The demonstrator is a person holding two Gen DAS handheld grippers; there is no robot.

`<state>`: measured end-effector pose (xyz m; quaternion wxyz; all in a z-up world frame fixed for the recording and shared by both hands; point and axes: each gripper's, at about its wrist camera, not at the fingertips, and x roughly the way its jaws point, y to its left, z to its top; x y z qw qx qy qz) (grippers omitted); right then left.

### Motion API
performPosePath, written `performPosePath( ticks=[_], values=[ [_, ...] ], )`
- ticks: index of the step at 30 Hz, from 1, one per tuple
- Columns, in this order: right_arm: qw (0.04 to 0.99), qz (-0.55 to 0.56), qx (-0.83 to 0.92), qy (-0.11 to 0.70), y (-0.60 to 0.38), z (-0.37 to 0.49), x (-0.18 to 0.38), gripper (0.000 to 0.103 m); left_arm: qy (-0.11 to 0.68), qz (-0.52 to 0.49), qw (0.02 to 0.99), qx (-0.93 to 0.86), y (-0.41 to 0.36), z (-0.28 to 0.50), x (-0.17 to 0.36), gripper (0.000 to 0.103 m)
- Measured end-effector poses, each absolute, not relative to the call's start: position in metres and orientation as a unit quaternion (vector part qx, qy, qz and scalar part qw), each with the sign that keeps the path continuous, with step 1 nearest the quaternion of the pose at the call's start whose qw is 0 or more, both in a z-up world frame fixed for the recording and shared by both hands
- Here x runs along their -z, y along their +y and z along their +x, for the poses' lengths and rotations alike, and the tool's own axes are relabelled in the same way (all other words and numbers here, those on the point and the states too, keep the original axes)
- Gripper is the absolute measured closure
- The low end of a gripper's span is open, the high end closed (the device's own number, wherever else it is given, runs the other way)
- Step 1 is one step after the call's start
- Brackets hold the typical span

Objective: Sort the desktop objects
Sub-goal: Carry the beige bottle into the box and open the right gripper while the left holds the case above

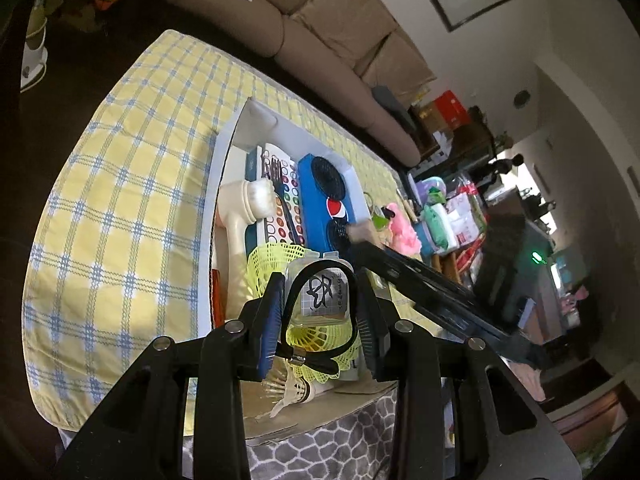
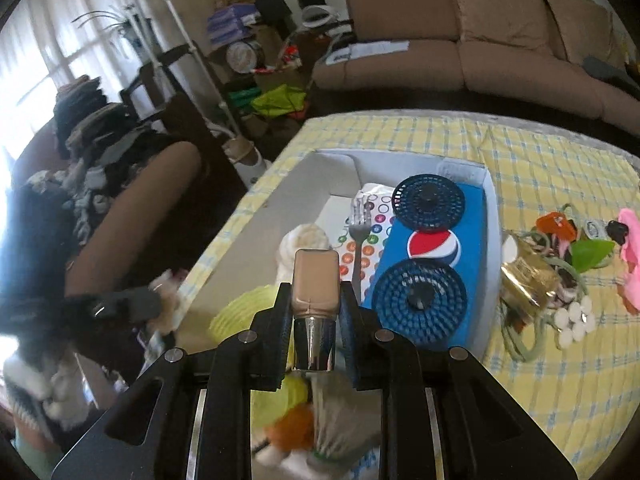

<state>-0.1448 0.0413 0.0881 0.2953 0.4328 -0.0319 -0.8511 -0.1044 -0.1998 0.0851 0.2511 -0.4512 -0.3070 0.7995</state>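
Holding a small clear packet with a black scribble label and a black cord loop point(image 1: 322, 294), our left gripper point(image 1: 320, 316) has its blue-padded fingers point(image 1: 269, 322) partly closed, pinching the packet's sides above the white open cardboard box point(image 1: 218, 168). Under it lie yellow plastic-skirted shuttlecocks point(image 1: 276, 258) and a white feather shuttlecock point(image 1: 288, 390). Our right gripper point(image 2: 316, 320) is narrowed tight on a beige liquid-foundation bottle with a chrome cap point(image 2: 315, 300), held upright-ish along the fingers, cap toward the camera, over the box's near end. In the box: a blue rectangular Pepsi-logo twin fan point(image 2: 430, 248), a metal fork point(image 2: 358, 240) lying on a white sheet printed with coloured circles point(image 2: 374, 236), a cream long-handled face brush point(image 1: 248, 204). On the yellow-and-blue checked tablecloth point(image 2: 560, 380), right of the box, well apart from both grippers, sit a gold shiny jar point(image 2: 526, 276), pale green cords and a cluster of white discs point(image 2: 574, 320), and a pink soft item point(image 2: 630, 248). A person's arm point(image 2: 132, 216) shows at left, blurred.
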Motion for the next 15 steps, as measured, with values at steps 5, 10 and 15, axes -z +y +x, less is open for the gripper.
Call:
performPosePath(
  ticks=[5, 10, 15],
  values=[
    [0.257, 0.449, 0.856, -0.010, 0.019, -0.169, -0.070, 0.081, -0.304, -0.453, 0.255, -0.798, -0.197, -0.107, -0.085, 0.071],
    [0.240, 0.474, 0.846, -0.037, 0.029, -0.175, -0.065, 0.077, -0.305, -0.453, 0.259, -0.797, -0.195, -0.108, -0.085, 0.071],
    [0.252, 0.455, 0.852, -0.062, 0.055, -0.156, -0.088, 0.073, -0.307, -0.450, 0.262, -0.797, -0.196, -0.109, -0.087, 0.071]
  ],
)
